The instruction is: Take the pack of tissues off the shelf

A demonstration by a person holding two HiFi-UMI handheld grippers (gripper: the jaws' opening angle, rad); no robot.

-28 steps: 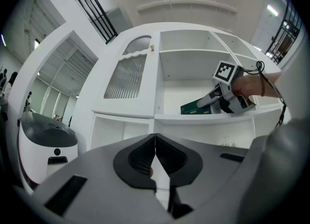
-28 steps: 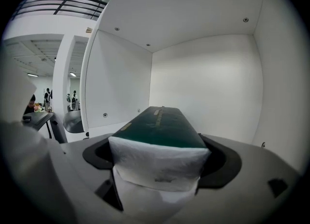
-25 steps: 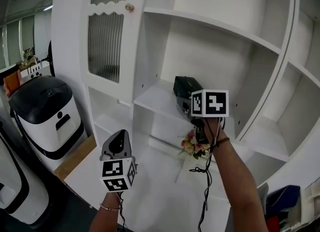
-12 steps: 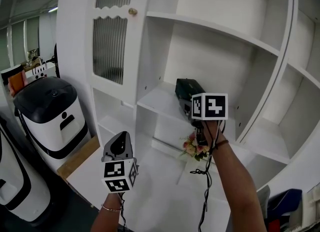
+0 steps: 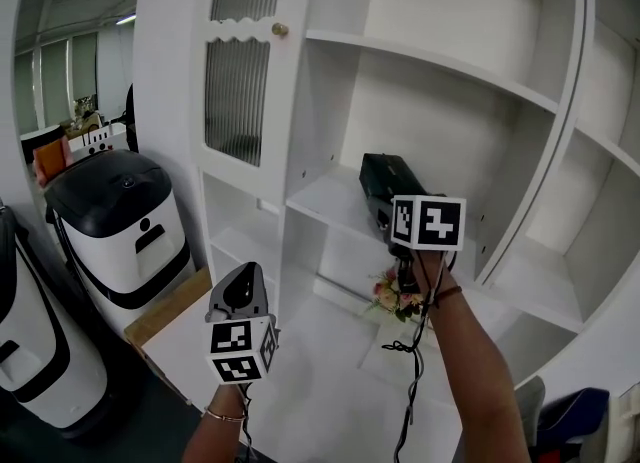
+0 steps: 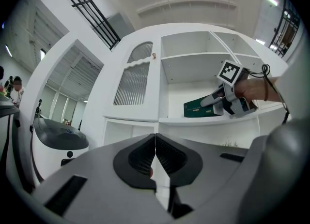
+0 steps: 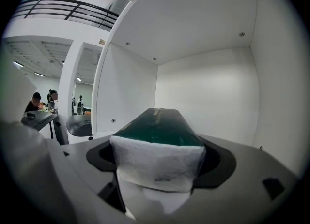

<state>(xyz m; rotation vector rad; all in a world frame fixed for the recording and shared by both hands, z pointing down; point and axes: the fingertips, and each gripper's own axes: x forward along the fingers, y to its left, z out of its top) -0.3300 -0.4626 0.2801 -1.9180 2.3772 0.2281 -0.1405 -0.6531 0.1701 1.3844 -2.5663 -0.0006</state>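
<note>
Change: cabinet door and black-topped white bin sit further right in the head view than a second ago; both grippers are in much the same place.
Right jaws: they have just been closing and are now clamped on the near end of the pack of tissues, with a pad against each side of it.
Right gripper: held out at arm's length, close to level, with its marker cube facing the camera and a black cable hanging along the forearm.
Left gripper: lower and nearer the body, well apart from the right one and pointing towards the cabinet; its jaws are together with nothing between them.
Pack of tissues: dark green with a white end, lying on the shelf lengthwise into the compartment.
Surface: white, below the shelf; a small bunch of flowers stands at its back.
Room: white shelving with open compartments and a ribbed-glass door at left; people sit far off in a bright hall.
</note>
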